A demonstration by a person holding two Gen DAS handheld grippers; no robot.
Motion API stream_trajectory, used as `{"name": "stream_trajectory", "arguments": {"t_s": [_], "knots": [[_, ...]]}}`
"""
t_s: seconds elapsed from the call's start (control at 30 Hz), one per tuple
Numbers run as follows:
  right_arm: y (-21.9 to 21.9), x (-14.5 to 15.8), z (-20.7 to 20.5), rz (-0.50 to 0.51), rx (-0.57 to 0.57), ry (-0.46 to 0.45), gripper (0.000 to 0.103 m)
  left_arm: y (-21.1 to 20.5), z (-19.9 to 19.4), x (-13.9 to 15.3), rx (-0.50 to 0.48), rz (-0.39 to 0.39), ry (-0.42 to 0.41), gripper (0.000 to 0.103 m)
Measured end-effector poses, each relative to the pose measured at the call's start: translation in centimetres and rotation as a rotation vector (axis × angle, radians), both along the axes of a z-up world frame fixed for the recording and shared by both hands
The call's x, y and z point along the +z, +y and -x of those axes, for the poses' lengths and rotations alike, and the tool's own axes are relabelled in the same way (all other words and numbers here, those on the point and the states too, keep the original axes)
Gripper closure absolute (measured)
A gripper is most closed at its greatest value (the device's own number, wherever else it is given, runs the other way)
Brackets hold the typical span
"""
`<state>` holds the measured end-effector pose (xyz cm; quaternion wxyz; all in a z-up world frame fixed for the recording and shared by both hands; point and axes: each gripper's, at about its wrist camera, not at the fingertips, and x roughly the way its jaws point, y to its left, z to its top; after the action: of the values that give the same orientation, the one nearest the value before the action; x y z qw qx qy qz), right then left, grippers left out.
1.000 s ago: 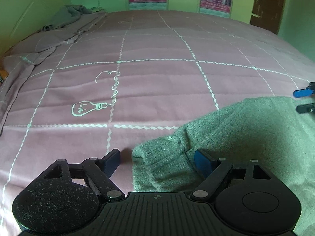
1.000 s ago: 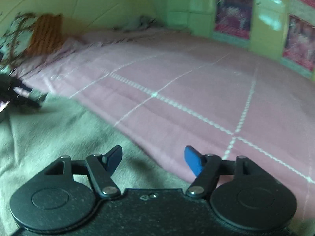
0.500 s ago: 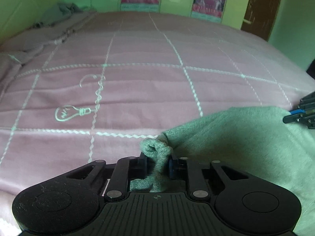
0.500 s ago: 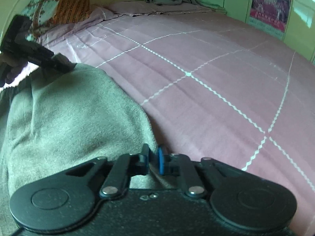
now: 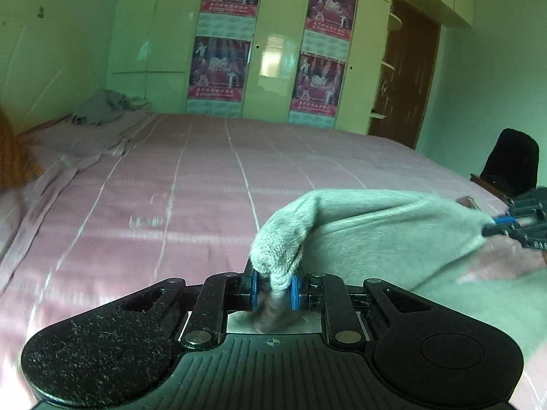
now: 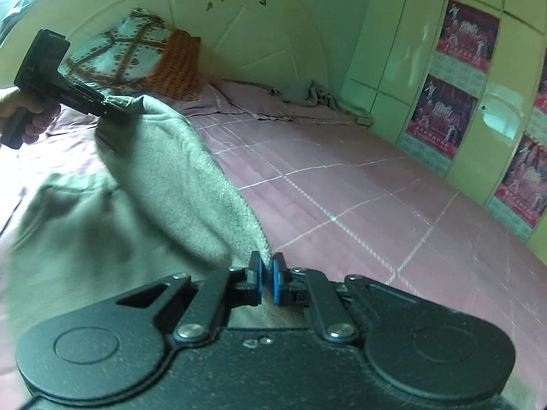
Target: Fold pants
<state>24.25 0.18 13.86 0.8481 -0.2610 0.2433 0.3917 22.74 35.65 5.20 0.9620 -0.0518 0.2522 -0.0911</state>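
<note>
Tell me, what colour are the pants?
The pants are plain grey, fuzzy, with no pattern; the right wrist view shows them best.

One pants [image 5: 376, 225] (gray), two pillows [image 6: 136, 58].

Pants [image 5: 376, 225] pinched in left tool [image 5: 273, 285]

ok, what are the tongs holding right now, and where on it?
Both hold the grey pants. The left tongs pinch a bunched corner of one edge; the right tongs pinch the other corner, and the edge is lifted off the bed.
</note>
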Motion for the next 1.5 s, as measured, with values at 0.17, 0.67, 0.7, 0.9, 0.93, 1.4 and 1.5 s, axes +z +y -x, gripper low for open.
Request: {"name": "stream_trajectory", "arguments": {"t_s": [0.17, 0.67, 0.7, 0.9, 0.93, 1.4, 1.5], "knots": [[-1.0, -4.2, 7.2, 0.019, -0.075, 0.081, 0.095, -2.4, 5.6, -4.7, 0.073, -0.009, 0.117, 0.085], [-7.3, -6.0, 8.1, -0.284, -0.482, 0.429, 0.063, -0.3, 14.3, -6.4, 0.354, 0.495, 0.137, 0.030], [-8.2, -6.6, 7.8, -0.325, -0.514, 0.466, 0.062, -0.4, 14.1, -6.7, 0.348, 0.550, 0.137, 0.038], [-9.9, -9.2, 4.1, -0.502, -0.701, 0.680, 0.060, -0.7, 9.8, -9.5, 0.374, 0.664, 0.258, 0.039], [-10.0, -9.8, 3.3, -0.510, -0.729, 0.708, 0.060, -0.8, 9.1, -9.9, 0.388, 0.648, 0.280, 0.039], [-9.4, -7.1, 11.8, -0.578, -0.558, 0.519, 0.098, 2.8, 7.0, -6.8, 0.331, 0.434, 0.407, 0.081], [-8.3, -12.4, 12.2, -0.438, -0.623, 0.627, 0.098, 2.5, 7.6, -7.2, 0.333, 0.426, 0.407, 0.081]]}}
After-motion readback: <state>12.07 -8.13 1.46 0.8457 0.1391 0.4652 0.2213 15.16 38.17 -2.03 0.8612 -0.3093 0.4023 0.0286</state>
